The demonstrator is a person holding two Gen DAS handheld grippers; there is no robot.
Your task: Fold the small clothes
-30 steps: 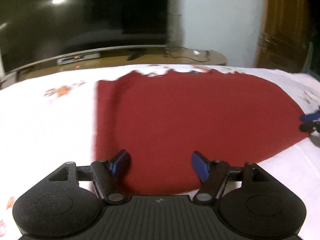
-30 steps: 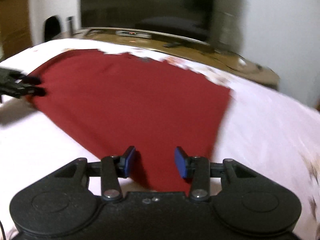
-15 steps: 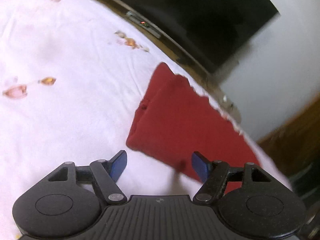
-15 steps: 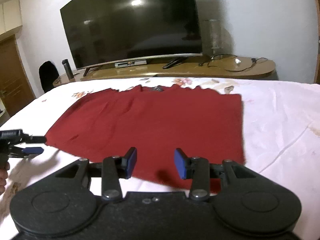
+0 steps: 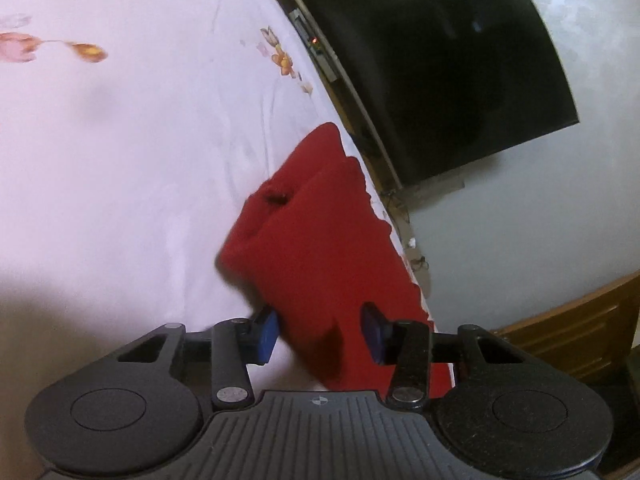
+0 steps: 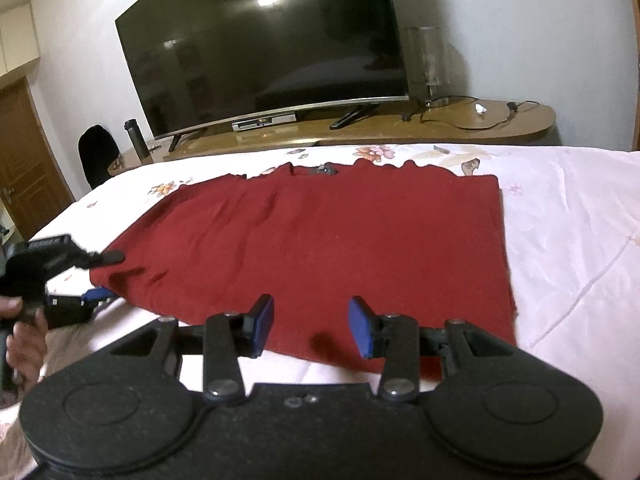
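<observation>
A dark red garment (image 6: pixel 320 240) lies spread flat on the white floral bedsheet (image 6: pixel 568 240), its scalloped hem toward the TV. My right gripper (image 6: pixel 310 328) is open and empty, hovering over the garment's near edge. My left gripper (image 5: pixel 320 332) is open, its fingers on either side of the garment's (image 5: pixel 320 248) near left corner; in the right wrist view the left gripper (image 6: pixel 96 276) sits at the garment's left edge, one finger above and one below the cloth.
A large curved TV (image 6: pixel 264 48) stands on a wooden console (image 6: pixel 400 128) beyond the bed. A flask (image 6: pixel 134 136) and a dark chair (image 6: pixel 98 156) are at the left. A wooden door (image 6: pixel 20 160) is at far left. A cable (image 6: pixel 480 116) lies on the console.
Both grippers pulled back and rose. My left gripper swung round to the garment's left side and closed in on its corner. The garment now lies flat and smooth.
</observation>
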